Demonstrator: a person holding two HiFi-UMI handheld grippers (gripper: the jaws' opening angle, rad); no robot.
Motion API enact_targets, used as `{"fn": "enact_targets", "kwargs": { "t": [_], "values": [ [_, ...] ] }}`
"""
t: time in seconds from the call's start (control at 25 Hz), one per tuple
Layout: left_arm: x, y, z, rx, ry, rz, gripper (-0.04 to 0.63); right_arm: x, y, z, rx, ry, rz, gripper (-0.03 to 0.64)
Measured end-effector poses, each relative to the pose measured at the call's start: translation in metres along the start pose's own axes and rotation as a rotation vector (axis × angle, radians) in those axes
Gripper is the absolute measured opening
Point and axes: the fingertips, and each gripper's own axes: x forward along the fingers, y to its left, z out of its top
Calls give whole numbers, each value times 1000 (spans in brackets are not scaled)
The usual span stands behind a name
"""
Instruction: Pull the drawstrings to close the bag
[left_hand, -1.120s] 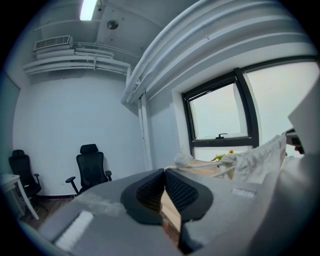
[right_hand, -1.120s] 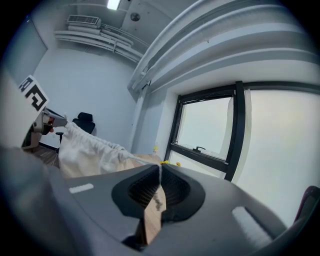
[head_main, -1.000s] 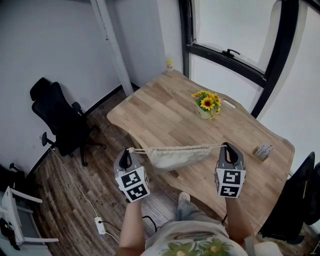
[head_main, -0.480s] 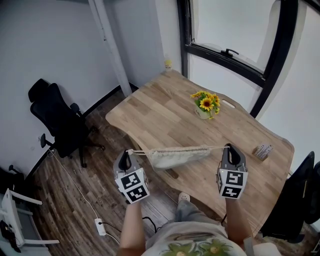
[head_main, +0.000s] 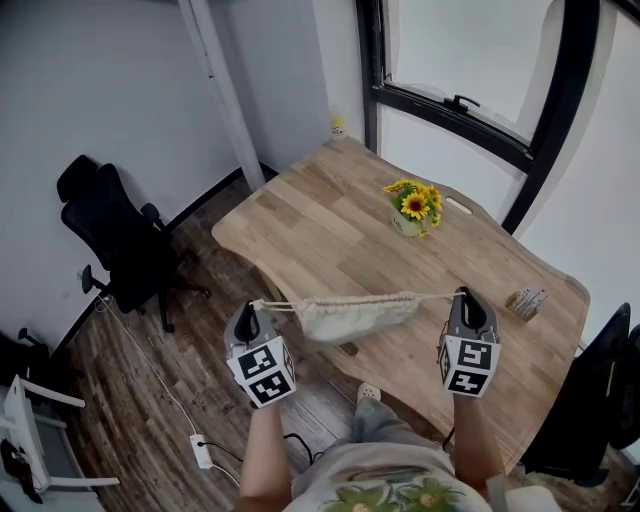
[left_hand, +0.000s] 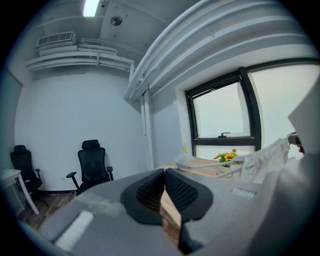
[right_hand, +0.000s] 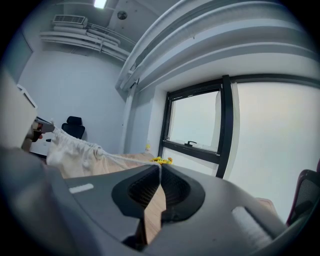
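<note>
Table (head_main: 330, 230) beneath | bag (head_main: 355, 315) between left gripper (head_main: 250, 310), right gripper (head_main: 461, 296); both clamp drawstrings (head_main: 278, 304)

Grippers: two, left gripper (head_main: 250, 309) and right gripper (head_main: 461, 294). Bag (head_main: 355, 316): one, slung between the two sets of fingers. Drawstrings: two, left drawstring (head_main: 280, 304) and right drawstring (head_main: 437, 295), one at each set of fingertips. Beyond the fingers: one table (head_main: 320, 230), one sunflower pot (head_main: 412, 208), one small box (head_main: 526, 300). Black chairs in the head view: two, left chair (head_main: 110, 240) and right chair (head_main: 600, 390).
</note>
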Motion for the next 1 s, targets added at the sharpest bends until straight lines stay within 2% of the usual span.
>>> {"fn": "enact_targets", "kwargs": {
  "t": [0.48,1.0],
  "values": [
    [-2,-2,-5,-4,8,1,11,1,-20,-14,37,39,-17,12],
    [-6,7,-12,-29,27,32,18,-1,-37,-19,53,36,-44,12]
  ]
}}
